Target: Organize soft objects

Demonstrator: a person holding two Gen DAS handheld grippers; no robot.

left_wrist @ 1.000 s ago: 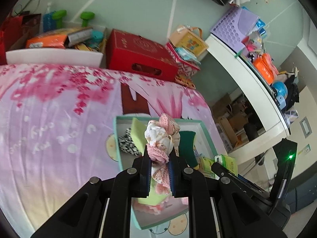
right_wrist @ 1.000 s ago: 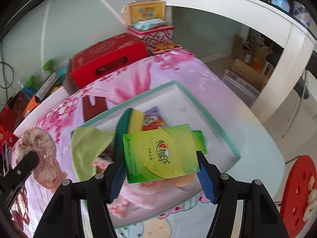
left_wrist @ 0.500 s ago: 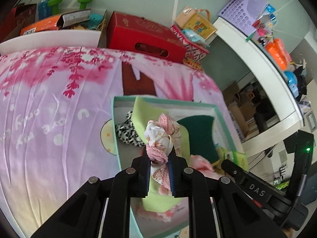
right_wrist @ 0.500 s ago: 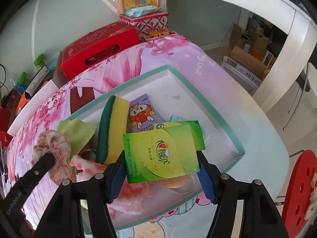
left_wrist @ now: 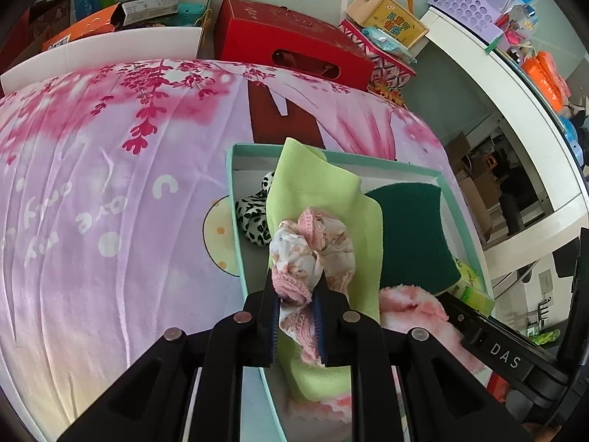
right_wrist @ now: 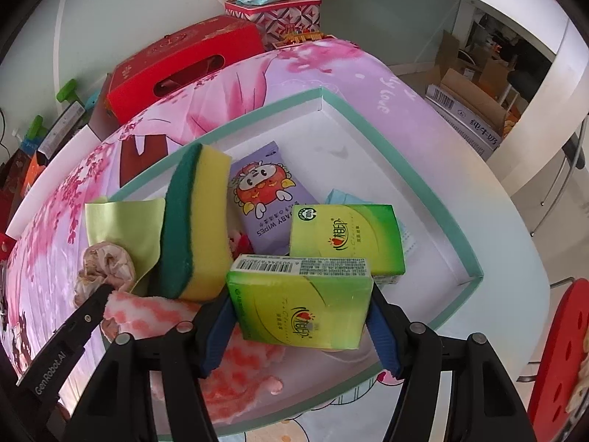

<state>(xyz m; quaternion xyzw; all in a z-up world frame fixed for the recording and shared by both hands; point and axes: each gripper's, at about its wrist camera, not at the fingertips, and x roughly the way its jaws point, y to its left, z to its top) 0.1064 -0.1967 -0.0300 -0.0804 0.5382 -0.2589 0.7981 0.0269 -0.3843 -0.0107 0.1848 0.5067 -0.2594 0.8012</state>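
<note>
Clamping a pink-and-cream frilly scrunchie [left_wrist: 313, 254] between narrow-set blue pads, left gripper [left_wrist: 297, 318] over the near left part of the teal-rimmed box [left_wrist: 405, 168]. Same scrunchie [right_wrist: 105, 269] seen from the right wrist view, pinched at the tip of the left gripper [right_wrist: 101, 294], just over the box's left edge. Below it a lime-green cloth [left_wrist: 320, 191], draped over other contents, with a leopard-print scrunchie [left_wrist: 254, 213] beside it against the box's left wall and a fluffy pink-and-white towel [left_wrist: 412, 304] toward the near side.

Gripped across its width by the right gripper [right_wrist: 300, 328], a green tissue pack [right_wrist: 300, 305], barcode edge up, above the near rim of the box. Touching or nearly touching it behind, a second green tissue pack [right_wrist: 346, 235] lying in the box. Further in, a purple baby-wipes packet [right_wrist: 268, 202], flat, and a yellow-and-green sponge [right_wrist: 195, 221] standing on edge, leaning against the lime cloth.

Under the box, a pink floral blanket [left_wrist: 110, 184]; at its far edge, a red gift box [left_wrist: 291, 55].
</note>
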